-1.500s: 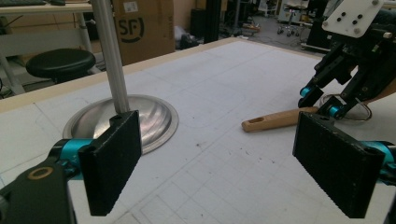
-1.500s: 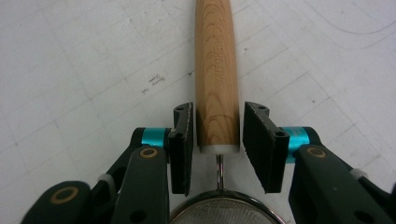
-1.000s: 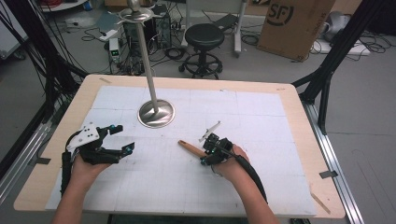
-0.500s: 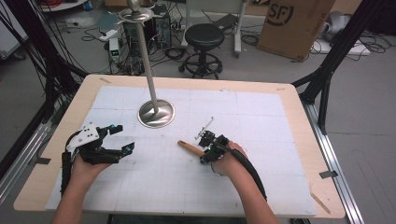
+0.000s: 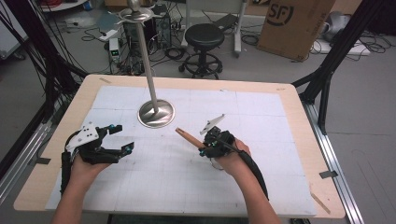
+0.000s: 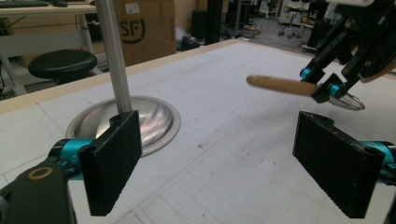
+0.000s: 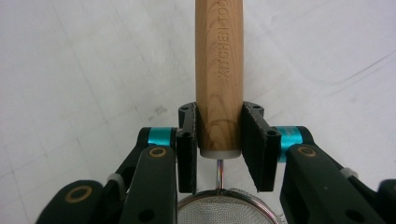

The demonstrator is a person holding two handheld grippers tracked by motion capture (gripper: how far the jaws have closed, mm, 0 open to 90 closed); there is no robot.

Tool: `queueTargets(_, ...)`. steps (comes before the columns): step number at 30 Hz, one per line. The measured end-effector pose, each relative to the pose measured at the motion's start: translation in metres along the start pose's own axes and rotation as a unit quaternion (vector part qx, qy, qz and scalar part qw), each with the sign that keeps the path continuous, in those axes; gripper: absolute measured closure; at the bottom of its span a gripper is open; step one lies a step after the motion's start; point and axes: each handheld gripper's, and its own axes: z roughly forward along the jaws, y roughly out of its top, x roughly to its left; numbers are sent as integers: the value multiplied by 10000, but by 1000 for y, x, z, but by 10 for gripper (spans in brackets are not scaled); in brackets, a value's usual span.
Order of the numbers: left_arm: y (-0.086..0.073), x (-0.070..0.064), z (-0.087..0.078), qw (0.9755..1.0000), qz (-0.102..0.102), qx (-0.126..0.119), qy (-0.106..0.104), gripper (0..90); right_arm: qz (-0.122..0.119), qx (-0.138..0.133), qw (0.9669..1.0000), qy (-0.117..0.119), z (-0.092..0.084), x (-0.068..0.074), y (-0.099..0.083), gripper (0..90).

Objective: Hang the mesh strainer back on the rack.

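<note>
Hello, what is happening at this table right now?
A person works with two hand-held claws. The right claw is shut on the wooden handle of a small mesh strainer and holds it off the white mat, handle pointing toward the metal stand. The left claw is open, holds nothing, and faces the stand's round base.
</note>
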Motion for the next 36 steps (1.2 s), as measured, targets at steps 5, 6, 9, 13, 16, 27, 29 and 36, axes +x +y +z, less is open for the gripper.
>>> queueTargets(5,0,0,-1,10000,-7,-9,11,161,-4,-592,9982,-44,-15,-2,0,685)
queueTargets(6,0,0,-1,10000,-5,-7,12,162,38,-678,9977,-53,-18,-2,-1,685)
queueTargets(9,1,0,-1,10000,-4,-16,10,161,82,-917,9957,-61,-23,-3,-1,684)
queueTargets(13,1,0,-1,10000,-7,-18,15,161,86,-1134,9935,-59,-26,-5,-1,684)
queueTargets(16,1,0,-1,10000,-13,-27,14,161,100,-1364,9906,-12,-30,-6,-1,684)
queueTargets(27,1,0,-1,10000,-10,-20,3,161,182,-2235,9743,215,-45,-15,7,684)
queueTargets(29,1,0,-1,10000,-8,-24,-5,161,185,-2401,9703,229,-48,-16,11,684)
queueTargets(36,1,0,-1,10000,-16,-32,-1,162,201,-2808,9593,219,-62,-22,26,684)
